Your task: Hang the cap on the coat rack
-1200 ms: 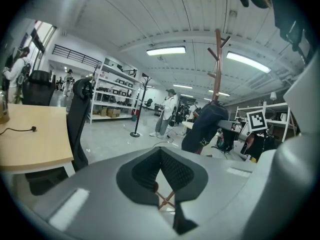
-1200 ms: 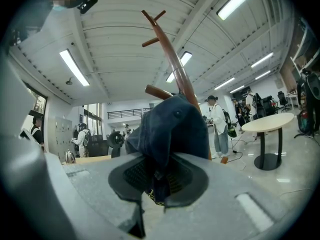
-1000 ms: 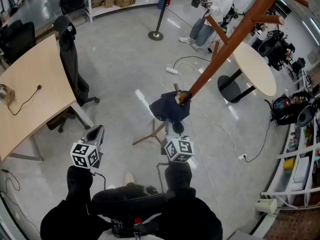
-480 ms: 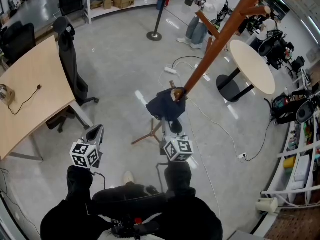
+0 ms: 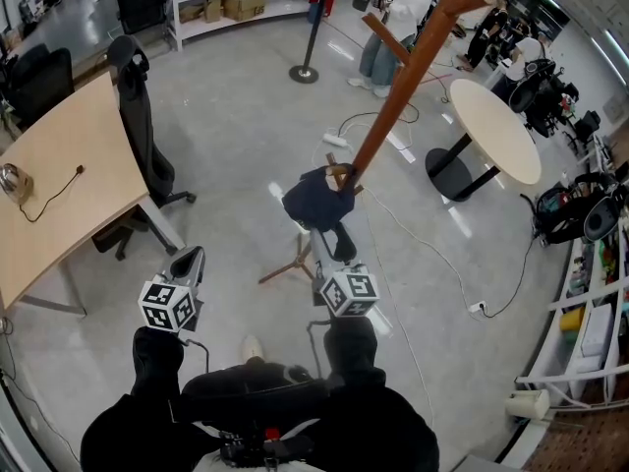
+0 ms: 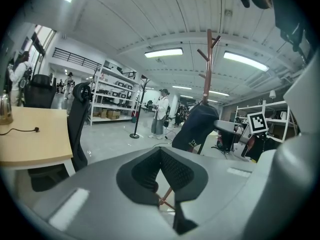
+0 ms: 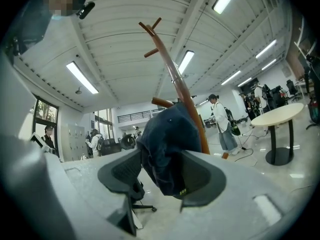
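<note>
A dark navy cap [image 5: 316,200] hangs on a low peg of the brown wooden coat rack [image 5: 403,77]. My right gripper [image 5: 331,248] sits just below and in front of it. In the right gripper view the cap [image 7: 167,149] droops between the wide-spread jaws of that gripper [image 7: 160,170], which are opening; the pads do not press on it. My left gripper [image 5: 187,262] is held off to the left, away from the rack, its jaws together with nothing between them. From the left gripper [image 6: 160,151] the cap [image 6: 197,126] and coat rack [image 6: 209,69] show ahead to the right.
A wooden desk [image 5: 59,185] and a black office chair [image 5: 138,116] stand at the left. A round white table [image 5: 501,131] is behind the rack, white cables [image 5: 393,214] lie on the floor, and a person [image 5: 393,18] stands farther back. Shelving [image 5: 590,332] lines the right edge.
The right gripper's jaws have spread and let go of the cap, which stays on the peg. The cap and rack sit a little higher and further left in the head view. The left gripper has not moved.
</note>
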`<state>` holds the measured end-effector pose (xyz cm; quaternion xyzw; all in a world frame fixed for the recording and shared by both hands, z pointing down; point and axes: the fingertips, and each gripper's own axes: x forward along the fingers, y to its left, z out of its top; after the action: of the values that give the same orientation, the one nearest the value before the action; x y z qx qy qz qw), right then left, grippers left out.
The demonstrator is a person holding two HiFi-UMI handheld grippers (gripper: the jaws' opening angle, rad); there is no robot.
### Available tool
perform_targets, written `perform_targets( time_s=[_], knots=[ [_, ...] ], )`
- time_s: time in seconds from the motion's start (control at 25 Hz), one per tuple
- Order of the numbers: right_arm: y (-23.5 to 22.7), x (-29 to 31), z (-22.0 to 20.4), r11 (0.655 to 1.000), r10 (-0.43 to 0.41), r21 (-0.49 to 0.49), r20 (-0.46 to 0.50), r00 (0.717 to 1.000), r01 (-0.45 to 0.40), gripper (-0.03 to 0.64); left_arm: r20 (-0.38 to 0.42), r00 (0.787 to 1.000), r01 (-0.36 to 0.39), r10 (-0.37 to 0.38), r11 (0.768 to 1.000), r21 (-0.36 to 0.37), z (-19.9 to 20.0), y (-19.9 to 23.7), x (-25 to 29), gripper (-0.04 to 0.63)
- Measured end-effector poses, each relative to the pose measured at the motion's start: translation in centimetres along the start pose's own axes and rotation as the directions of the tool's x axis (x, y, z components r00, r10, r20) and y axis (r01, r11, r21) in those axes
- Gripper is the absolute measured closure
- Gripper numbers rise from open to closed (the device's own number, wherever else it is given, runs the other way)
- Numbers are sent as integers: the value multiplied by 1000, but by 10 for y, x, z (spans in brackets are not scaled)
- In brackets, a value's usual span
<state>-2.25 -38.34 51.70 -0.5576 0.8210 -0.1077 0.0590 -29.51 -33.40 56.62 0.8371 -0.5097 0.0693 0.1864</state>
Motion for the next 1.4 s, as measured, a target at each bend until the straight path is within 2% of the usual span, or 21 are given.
perform_targets(
  time_s=[0.6, 0.84, 1.04, 1.4],
  knots=[
    [-1, -46, 1, 999, 46, -12, -8, 999, -46, 379, 14, 1000, 19, -19, 1000, 23, -3, -54, -9, 592],
    [-4, -70, 3, 998, 57, -22, -26, 998, -57, 436, 10, 999, 30, -30, 999, 28, -6, -83, -14, 592],
    [-14, -92, 9, 997, 66, -25, -28, 997, -67, 512, 17, 999, 35, -35, 999, 34, -7, -110, -15, 592],
    [-23, -133, 9, 994, 100, -34, -51, 994, -102, 571, 38, 998, 55, -56, 998, 36, -14, -161, -15, 592]
  ],
)
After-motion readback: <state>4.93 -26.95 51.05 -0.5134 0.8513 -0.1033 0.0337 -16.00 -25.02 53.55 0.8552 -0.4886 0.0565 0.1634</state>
